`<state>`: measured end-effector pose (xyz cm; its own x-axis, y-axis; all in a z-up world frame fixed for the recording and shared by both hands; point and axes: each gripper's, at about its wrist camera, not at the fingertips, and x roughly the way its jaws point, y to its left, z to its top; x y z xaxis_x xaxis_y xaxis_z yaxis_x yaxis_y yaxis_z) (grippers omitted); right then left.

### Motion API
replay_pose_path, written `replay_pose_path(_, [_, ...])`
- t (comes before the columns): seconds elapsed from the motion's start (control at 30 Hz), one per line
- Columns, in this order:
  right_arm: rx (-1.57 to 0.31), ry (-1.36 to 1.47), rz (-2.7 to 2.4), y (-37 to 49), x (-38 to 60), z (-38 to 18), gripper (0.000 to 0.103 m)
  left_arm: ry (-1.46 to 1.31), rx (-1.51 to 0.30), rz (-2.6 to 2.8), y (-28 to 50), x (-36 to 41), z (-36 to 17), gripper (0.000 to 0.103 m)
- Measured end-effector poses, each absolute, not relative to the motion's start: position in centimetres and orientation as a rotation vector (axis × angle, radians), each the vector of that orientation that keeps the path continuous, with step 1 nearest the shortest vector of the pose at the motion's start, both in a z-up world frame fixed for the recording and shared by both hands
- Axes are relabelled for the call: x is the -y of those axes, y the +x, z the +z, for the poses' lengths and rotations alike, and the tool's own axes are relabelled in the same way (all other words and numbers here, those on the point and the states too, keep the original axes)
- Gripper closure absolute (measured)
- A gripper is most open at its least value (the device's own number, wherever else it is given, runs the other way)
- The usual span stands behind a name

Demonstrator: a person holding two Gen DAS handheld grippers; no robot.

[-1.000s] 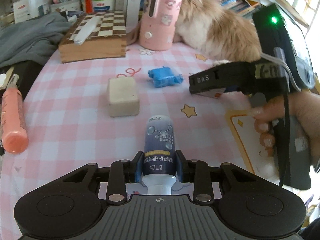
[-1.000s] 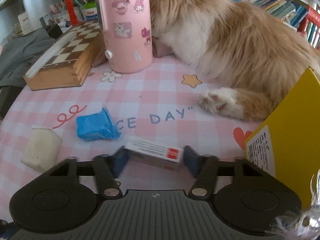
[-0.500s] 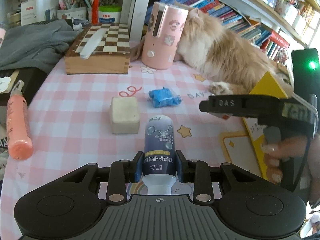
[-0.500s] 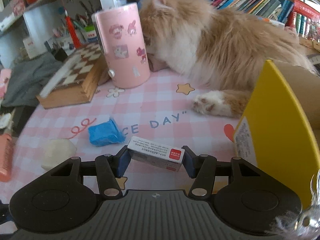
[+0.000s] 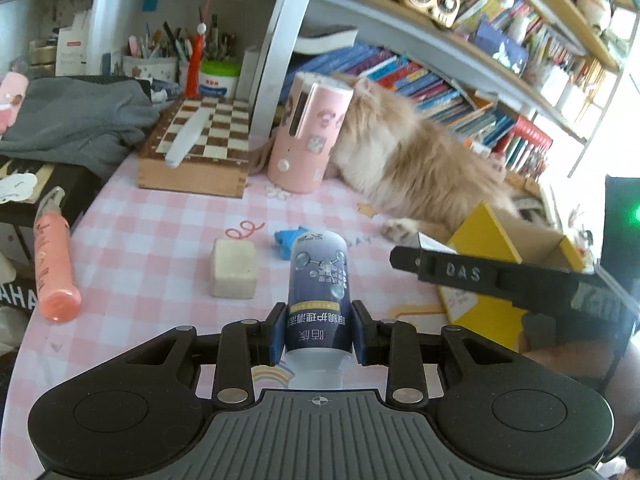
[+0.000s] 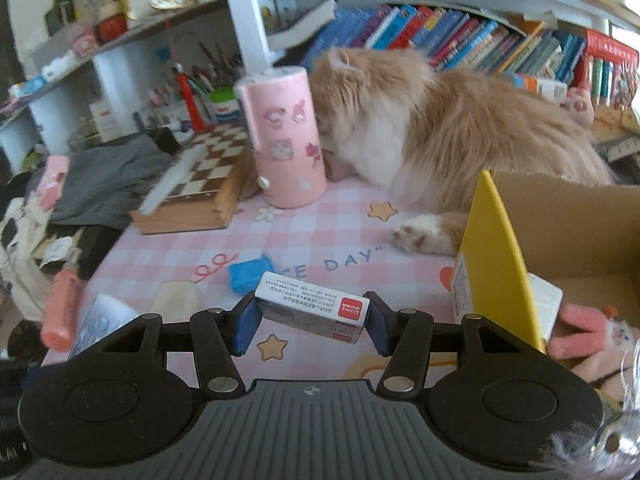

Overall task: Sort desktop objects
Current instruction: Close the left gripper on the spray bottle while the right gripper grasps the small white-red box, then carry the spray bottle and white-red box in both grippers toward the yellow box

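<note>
My left gripper [image 5: 319, 336] is shut on a dark blue bottle [image 5: 319, 280] with a clear cap, held above the pink checked tablecloth. My right gripper [image 6: 311, 322] is shut on a small white box with a red label [image 6: 314, 308], held above the table just left of an open yellow cardboard box [image 6: 496, 248]. The yellow box also shows in the left wrist view [image 5: 492, 240], behind the right gripper's arm. A cream block [image 5: 234, 268], a crumpled blue wrapper [image 6: 250, 276] and an orange-pink tube [image 5: 52, 256] lie on the table.
A fluffy ginger cat [image 6: 448, 132] lies along the back of the table, paw near the yellow box. A pink cylinder [image 6: 282, 140] and a wooden chess box [image 5: 200, 148] stand at the back. Grey cloth [image 5: 72, 124] is at the left. A pink plush toy [image 6: 588, 336] lies in the box.
Both grippers have risen with their objects and the views now look down from higher. The right gripper with the white box has moved closer to the yellow box.
</note>
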<state>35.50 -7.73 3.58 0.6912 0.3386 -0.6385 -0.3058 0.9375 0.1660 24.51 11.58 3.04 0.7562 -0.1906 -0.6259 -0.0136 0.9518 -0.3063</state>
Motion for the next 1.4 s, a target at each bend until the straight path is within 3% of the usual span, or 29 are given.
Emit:
replay_pose_path(0.57, [-0.663, 0.01, 0.433, 27.3, 10.3, 6.9, 0.051, -0.412, -0.611, -0.144, 18.6, -11.3, 5.7, 0.072])
replay_pose_path(1.4, [-0.694, 0.033, 0.364, 15.5, 10.9, 6.4, 0.051, -0.404, -0.667, -0.266, 9.5, -10.0, 5.0, 0.072])
